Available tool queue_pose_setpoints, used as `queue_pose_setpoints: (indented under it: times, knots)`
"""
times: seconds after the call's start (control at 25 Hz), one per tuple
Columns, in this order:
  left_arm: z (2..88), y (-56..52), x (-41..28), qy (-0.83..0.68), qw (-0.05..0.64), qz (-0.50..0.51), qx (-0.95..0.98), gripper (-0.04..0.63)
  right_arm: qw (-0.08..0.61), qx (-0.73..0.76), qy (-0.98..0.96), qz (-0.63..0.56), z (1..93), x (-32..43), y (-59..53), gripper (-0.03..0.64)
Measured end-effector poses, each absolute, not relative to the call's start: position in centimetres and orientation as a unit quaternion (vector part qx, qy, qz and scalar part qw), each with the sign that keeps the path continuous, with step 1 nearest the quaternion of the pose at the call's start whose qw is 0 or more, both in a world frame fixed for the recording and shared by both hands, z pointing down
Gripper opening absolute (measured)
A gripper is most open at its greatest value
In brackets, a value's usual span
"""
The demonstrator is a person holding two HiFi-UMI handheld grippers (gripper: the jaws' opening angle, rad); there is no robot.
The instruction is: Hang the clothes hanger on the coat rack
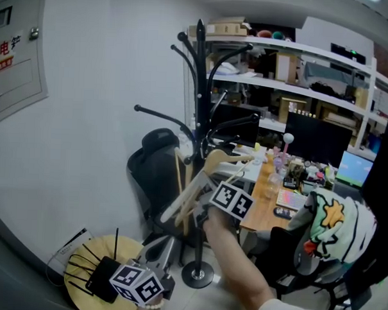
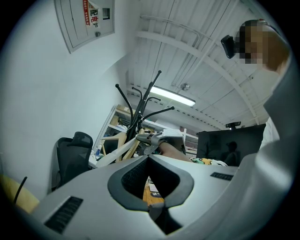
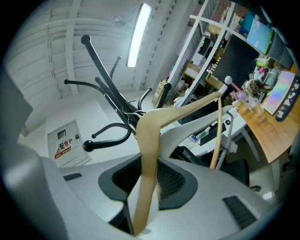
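Note:
The black coat rack (image 1: 197, 106) stands by the white wall, its curved arms spreading from the pole. My right gripper (image 1: 202, 208) is shut on one arm of a pale wooden clothes hanger (image 1: 218, 162), held up against the rack's pole. In the right gripper view the hanger's arm (image 3: 149, 140) runs up between the jaws of the right gripper (image 3: 149, 161), and its metal hook lies close to the coat rack (image 3: 104, 75); whether it rests on an arm I cannot tell. My left gripper (image 1: 164, 249) sits low and to the left, pointing towards the rack. The left gripper (image 2: 148, 157) is shut and holds nothing.
A black office chair (image 1: 156, 169) stands just behind the rack, whose round base (image 1: 197, 273) is on the floor. A cluttered wooden desk (image 1: 269, 199) and white shelves (image 1: 301, 59) fill the right. A round wooden stool (image 1: 90, 262) is at the lower left.

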State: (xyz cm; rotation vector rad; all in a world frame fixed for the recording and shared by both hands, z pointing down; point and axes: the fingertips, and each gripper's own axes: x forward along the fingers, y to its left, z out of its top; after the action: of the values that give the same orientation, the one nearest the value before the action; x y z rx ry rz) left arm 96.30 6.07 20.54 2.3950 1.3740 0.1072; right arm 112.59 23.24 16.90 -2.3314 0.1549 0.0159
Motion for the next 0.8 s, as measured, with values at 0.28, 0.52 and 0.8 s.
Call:
queue_pose_setpoints:
  times: [0.28,0.52,0.8]
  knots:
    - [20.8,5.9,96.5,0.489,0.193,0.040,0.850,-0.002,0.384,-0.923,0.040,0.001,17.6,112.8,23.1,0.124]
    - [20.7,5.7,96.5,0.491,0.197,0.041,0.848,-0.002,0.390,-0.920,0.028,-0.021,19.1,112.5,22.4,0.129]
    - [21.2,5.6,96.5,0.493,0.202,0.047,0.845,-0.002,0.379,-0.925,0.025,-0.018,18.8,112.2,22.1,0.140]
